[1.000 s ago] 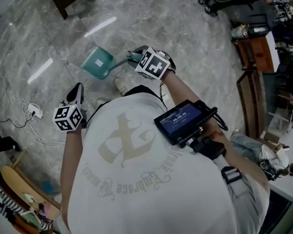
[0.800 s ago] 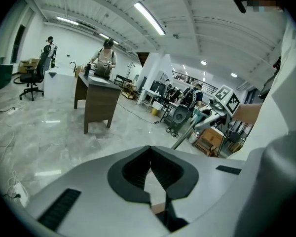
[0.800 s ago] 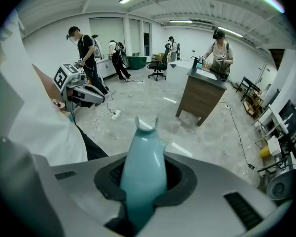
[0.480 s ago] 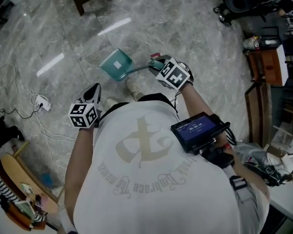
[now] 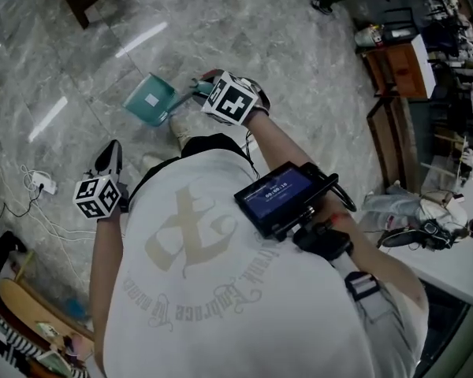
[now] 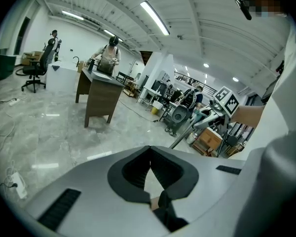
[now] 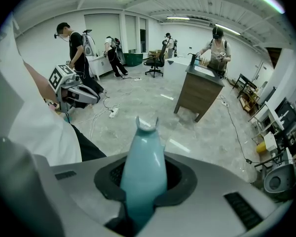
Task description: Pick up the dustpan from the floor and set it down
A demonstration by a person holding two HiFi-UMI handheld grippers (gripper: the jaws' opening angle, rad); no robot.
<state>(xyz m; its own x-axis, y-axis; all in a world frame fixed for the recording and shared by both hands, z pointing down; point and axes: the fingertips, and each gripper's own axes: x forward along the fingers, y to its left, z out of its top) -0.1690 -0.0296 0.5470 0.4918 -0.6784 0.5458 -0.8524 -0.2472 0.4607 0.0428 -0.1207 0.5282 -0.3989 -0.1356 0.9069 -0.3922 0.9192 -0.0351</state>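
No text fully legible. Screen (image 5: 276,198) behind right tool (image 5: 203,87): white digits, too small to read. Shirt (image 5: 221,305) back: curved script lettering, unreadable. White label (image 5: 150,100) on dustpan (image 5: 162,110) ahead of that tool: no print resolved.

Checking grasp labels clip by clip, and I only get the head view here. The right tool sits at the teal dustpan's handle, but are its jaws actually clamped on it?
Observer: Yes. In the right gripper view the right tool has both jaws pressed on the teal dustpan handle, which runs up between them.
Operator: Is the left tool carrying anything?
Observer: No. The left gripper view shows the left tool with jaws together and nothing between them.
Operator: Anyone else around?
Observer: The right gripper view shows a person standing at a wooden desk across the room.
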